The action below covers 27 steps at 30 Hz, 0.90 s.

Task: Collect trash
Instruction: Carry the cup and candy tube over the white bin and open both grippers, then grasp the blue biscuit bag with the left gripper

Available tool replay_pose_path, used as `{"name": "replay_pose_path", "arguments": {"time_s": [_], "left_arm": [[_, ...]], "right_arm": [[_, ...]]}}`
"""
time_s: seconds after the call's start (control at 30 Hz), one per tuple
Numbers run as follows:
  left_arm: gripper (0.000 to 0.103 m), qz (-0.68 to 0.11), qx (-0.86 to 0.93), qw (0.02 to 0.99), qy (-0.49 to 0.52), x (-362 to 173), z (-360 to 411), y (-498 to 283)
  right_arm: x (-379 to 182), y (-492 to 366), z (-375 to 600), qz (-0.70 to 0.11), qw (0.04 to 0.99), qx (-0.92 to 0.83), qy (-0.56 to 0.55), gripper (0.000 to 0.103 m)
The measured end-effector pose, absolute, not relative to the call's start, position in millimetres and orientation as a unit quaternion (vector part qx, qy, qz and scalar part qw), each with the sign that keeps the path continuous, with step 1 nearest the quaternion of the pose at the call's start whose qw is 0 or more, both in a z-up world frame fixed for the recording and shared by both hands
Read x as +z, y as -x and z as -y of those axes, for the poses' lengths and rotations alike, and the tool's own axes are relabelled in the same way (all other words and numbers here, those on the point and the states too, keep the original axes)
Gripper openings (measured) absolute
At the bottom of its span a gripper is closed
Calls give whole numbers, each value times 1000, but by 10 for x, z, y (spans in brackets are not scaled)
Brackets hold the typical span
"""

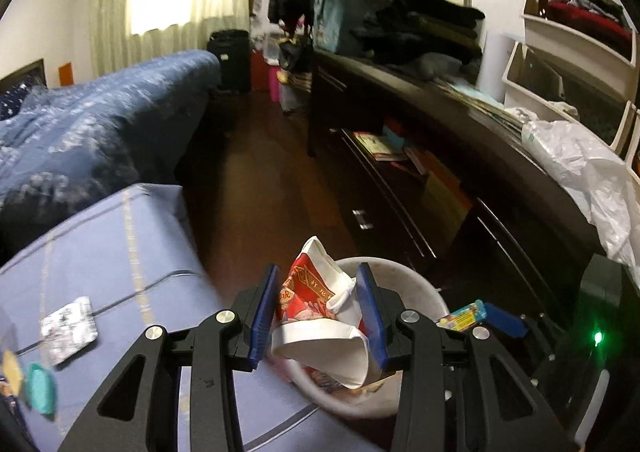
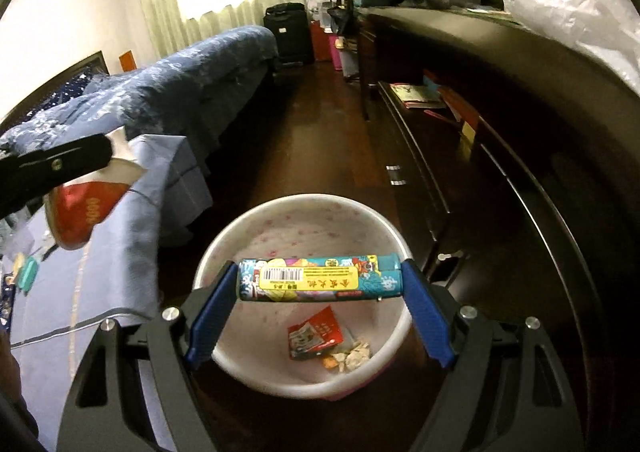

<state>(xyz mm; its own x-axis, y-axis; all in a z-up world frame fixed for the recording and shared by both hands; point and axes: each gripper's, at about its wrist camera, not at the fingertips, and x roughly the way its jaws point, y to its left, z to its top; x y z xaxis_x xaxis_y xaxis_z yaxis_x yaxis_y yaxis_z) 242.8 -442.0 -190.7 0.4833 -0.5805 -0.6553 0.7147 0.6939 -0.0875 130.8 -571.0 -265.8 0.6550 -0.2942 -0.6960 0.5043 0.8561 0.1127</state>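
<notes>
Clamped in the left tongs [image 1: 318,316] is a crumpled red-and-white carton [image 1: 320,316], held above the bin [image 1: 420,292] rim beside the bed [image 1: 100,252]. A colourful long box [image 2: 320,278] is gripped end to end by the right tongs [image 2: 320,284], held wide, directly over the bin, where a red wrapper [image 2: 314,338] and scraps are lying.

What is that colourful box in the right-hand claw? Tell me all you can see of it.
The box is long, narrow and looks like printed card, mostly teal with cartoon pictures, a yellow label with a barcode and red characters. It lies level, clamped end to end between the blue pads of the right gripper, directly above the open white bin. Only the pads touch it. It looks undamaged.
</notes>
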Motion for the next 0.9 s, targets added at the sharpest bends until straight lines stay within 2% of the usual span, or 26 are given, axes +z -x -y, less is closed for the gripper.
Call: {"name": "replay_pose_path", "arguments": {"time_s": [0.1,0.17,0.23,0.3,0.6,0.9], "left_arm": [[41,-348,-384,849,-105,-2019,4616,-2467],[47,-353,-386,845,-112,-2106,4735,-2488],[78,-353,-378,849,-112,-2145,4797,-2515],[86,-344,-372,856,-99,-2136,4777,-2533],[90,-323,-329,882,-98,-1973,4369,-2540],[96,-323,-187,925,-75,-1891,3022,-2431]], "right_arm": [[-2741,-1370,5776,-354,895,-229,-147,83],[-2803,-1380,5818,-357,892,-235,-145,90],[-2839,-1371,5850,-359,890,-241,-146,92],[-2875,-1342,5863,-363,888,-243,-145,93],[-2795,-1263,5706,-365,889,-239,-141,93],[-2398,-1291,4830,-342,922,-156,-91,97]]}}
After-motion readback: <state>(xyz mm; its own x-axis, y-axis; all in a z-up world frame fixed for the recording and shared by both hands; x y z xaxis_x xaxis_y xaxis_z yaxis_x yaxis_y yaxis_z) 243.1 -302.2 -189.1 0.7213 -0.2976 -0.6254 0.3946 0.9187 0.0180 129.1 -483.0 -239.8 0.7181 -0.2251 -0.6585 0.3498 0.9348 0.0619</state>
